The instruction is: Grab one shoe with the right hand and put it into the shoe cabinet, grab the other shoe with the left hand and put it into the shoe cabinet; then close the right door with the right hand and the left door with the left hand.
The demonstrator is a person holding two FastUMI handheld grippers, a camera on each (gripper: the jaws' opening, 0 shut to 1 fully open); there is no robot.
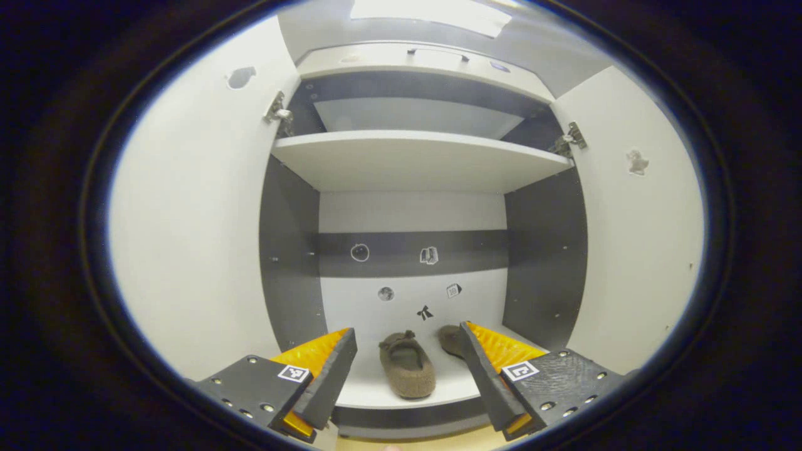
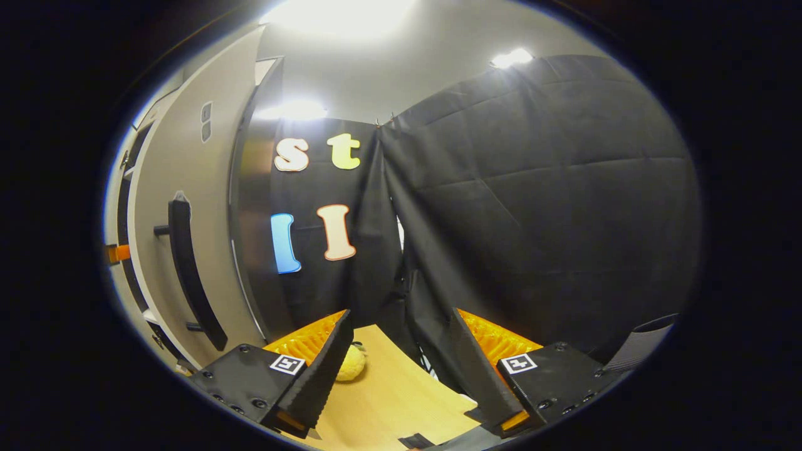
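Both shoes sat on the bottom shelf (image 1: 376, 391) of the shoe cabinet (image 1: 294, 263) when I checked the left gripper view: one brown slipper (image 1: 407, 366) lay in plain sight, toe toward me, and the second slipper (image 1: 450, 339) just beside it on the right was partly hidden behind a finger of my left tool (image 1: 407, 369). So I judged the placing half of the job done and only the two doors left to close. The left door (image 1: 194, 238) and the right door (image 1: 633, 238) both stood swung wide open, hinges showing at the top corners.

The slippers looked soft and fuzzy, low and rounded, with a small bow on the near one. The cabinet was smooth flat board, pale shelves and doors against dark side panels, with little stickers on the back wall.

My left tool stood open and empty in front of the shelf. My right tool (image 2: 401, 376) was also open, holding nothing, over the light wooden floor (image 2: 388, 401). In the right gripper view I saw the right door's outer face with its long dark bar handle (image 2: 188, 269) to the left, not yet touched, and a small yellow plush thing (image 2: 352, 363) on the floor
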